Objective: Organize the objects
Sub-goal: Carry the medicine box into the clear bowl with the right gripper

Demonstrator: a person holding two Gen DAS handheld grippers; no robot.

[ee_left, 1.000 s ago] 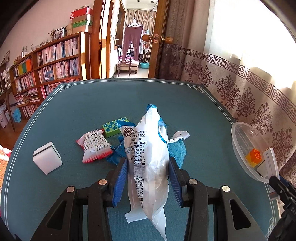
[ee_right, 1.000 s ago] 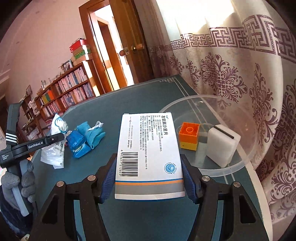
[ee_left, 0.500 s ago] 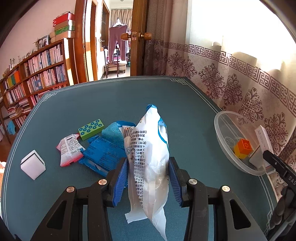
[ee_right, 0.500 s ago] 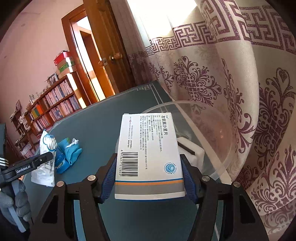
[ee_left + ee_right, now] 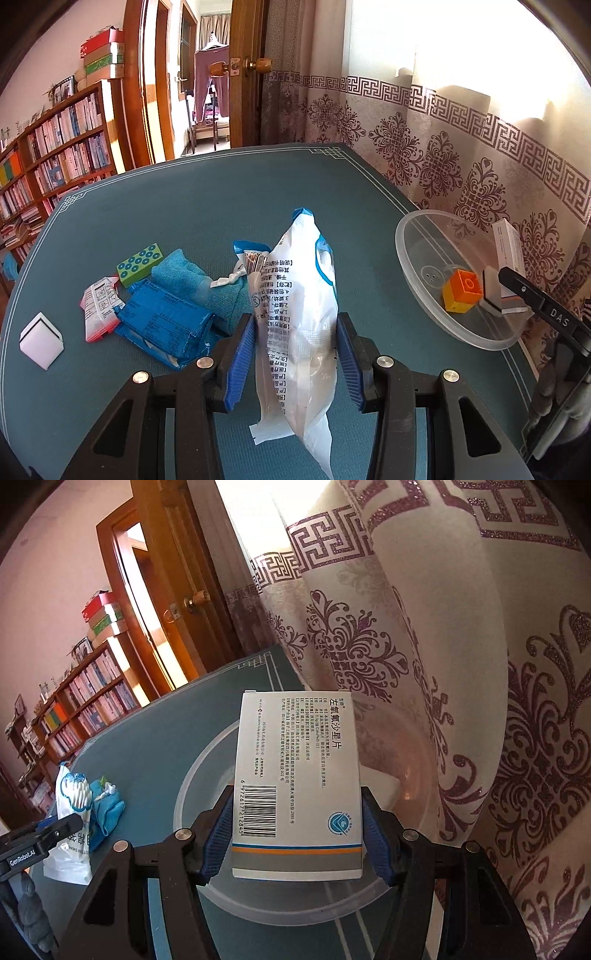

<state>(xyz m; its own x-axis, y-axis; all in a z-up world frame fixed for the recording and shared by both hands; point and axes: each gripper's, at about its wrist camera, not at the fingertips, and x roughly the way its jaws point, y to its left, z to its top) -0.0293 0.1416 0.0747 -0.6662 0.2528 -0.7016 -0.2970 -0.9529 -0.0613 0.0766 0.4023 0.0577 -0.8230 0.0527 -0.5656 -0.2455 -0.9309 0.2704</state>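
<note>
From the left wrist view, the left claw (image 5: pixel 295 363) pinches a white plastic bag of cotton swabs (image 5: pixel 295 314) between its blue pads, the bag standing upright with its blue-printed top pointing away and its tail hanging below the pads. On the teal surface (image 5: pixel 184 199) to the left of it lie a blue packet (image 5: pixel 162 325), a teal cloth (image 5: pixel 192 284), a green studded brick (image 5: pixel 140 264), a red-edged white sachet (image 5: pixel 98 308) and, well apart near the edge, a white block (image 5: pixel 40 340). To the right sits a clear plastic bowl (image 5: pixel 413 254) at the surface's edge beside the patterned curtain (image 5: pixel 461 155). Inside it rest an orange toy brick (image 5: pixel 463 291) and a white block with a dark stripe (image 5: pixel 493 291). The right claw's black finger reaches over the bowl, carrying a white medicine box (image 5: pixel 511 247).

From the right wrist view, the right claw (image 5: pixel 297 836) is clamped on the medicine box (image 5: pixel 295 771), its pads pressing the two long sides, barcode facing the camera. The box hangs over the clear bowl (image 5: pixel 192 786), hiding most of the inside. At the left edge the left claw's finger and the swab bag (image 5: pixel 70 812) show, next to the teal cloth (image 5: pixel 109 805).
</note>
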